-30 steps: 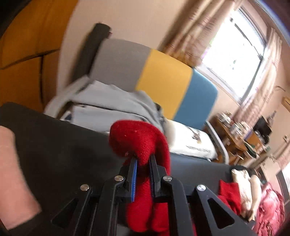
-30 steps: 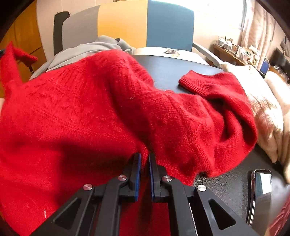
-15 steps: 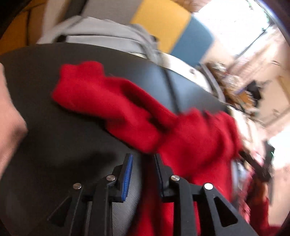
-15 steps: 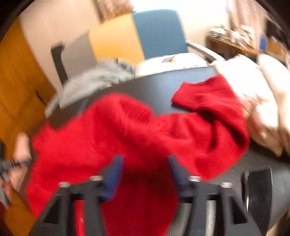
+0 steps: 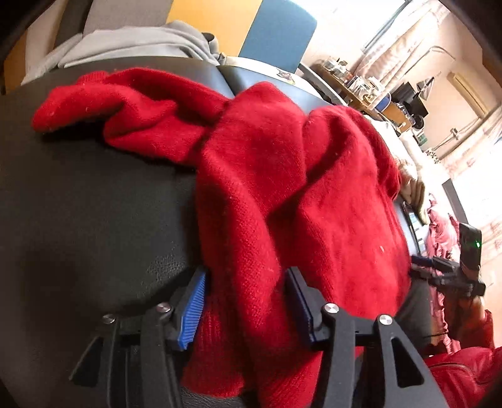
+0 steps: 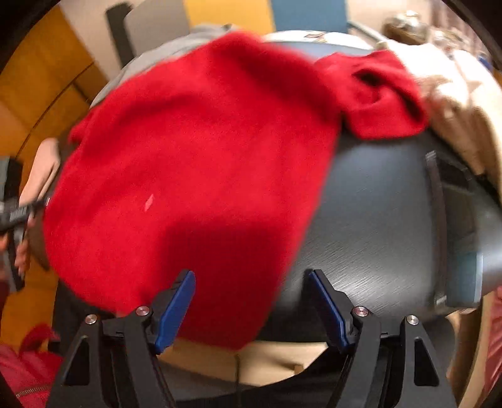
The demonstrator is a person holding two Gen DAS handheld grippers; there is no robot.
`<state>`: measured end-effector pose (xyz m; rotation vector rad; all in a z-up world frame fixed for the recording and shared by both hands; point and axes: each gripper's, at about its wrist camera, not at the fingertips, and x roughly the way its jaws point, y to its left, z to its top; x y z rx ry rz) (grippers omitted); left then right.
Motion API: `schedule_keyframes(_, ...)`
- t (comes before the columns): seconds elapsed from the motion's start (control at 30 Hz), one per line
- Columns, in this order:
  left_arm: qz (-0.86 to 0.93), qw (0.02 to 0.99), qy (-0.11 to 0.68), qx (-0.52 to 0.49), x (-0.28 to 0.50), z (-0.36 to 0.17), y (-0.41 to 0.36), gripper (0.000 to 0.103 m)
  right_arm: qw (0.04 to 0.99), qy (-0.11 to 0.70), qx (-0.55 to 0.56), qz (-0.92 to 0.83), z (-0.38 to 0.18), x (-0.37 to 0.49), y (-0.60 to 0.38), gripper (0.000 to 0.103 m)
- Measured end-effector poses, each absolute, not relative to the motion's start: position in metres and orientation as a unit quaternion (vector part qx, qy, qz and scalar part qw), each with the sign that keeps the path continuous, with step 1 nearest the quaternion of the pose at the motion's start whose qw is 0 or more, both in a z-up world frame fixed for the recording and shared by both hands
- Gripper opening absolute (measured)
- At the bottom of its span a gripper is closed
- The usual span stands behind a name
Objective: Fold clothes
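Over on the left, a grey garment [image 5: 131, 40] is heaped at the far edge of the dark table [image 5: 78, 204], in front of a chair back [image 5: 248, 28] in grey, yellow and blue. The red sweater [image 5: 282, 194] lies rumpled across the table, one sleeve trailing off to the left and its hem hanging over the near edge. The left gripper [image 5: 246, 304] stands over that hem with its jaws opening; a fold of the knit sits loosely between the blue pads [image 5: 191, 317], not pinched. Further right, the right gripper [image 6: 251, 301] is also opening, wide apart above the sweater's lower right corner [image 6: 232, 298] and bare tabletop, clamping nothing. The other sleeve [image 6: 379, 97] is bunched at the far right, touching a cream garment [image 6: 461, 103]
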<state>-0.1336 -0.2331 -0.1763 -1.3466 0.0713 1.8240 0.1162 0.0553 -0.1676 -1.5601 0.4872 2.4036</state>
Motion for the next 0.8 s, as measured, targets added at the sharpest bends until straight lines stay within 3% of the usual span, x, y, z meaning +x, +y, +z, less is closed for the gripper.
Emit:
schedule_keyframes(0.13, 0.742, 0.409, 0.018, -0.531, -0.127, -0.177, -0.235, 0.052, 0.101, 0.089, -0.539, 0.831, -0.179, 0.114, 0.012, 0.092)
schedule_keyframes(0.23, 0.763, 0.385, 0.040, -0.518, -0.113, -0.180, -0.232, 0.049, 0.107, 0.043, -0.524, 0.844, -0.182, 0.115, -0.005, 0.082)
schedule_keyframes(0.33, 0.759, 0.389, 0.060, -0.519, -0.111, -0.178, -0.230, 0.024, 0.094, 0.066, -0.501, 0.858, -0.173, 0.120, -0.001, 0.033)
schedule_keyframes(0.37, 0.756, 0.391, 0.066, -0.520, -0.110, -0.178, -0.229, 0.020, 0.089, 0.087, -0.497, 0.859, -0.170, 0.121, 0.004, 0.018)
schedule_keyframes(0.57, 0.755, 0.422, 0.010, -0.503, -0.110, -0.149, -0.240, 0.016, 0.069, 0.230, -0.451, 0.860, -0.147, 0.129, 0.051, 0.017)
schedule_keyframes(0.8, 0.742, 0.461, -0.103, -0.475, -0.122, -0.101, -0.257, 0.016, 0.058, 0.284, -0.352, 0.890, -0.080, 0.137, 0.089, 0.017)
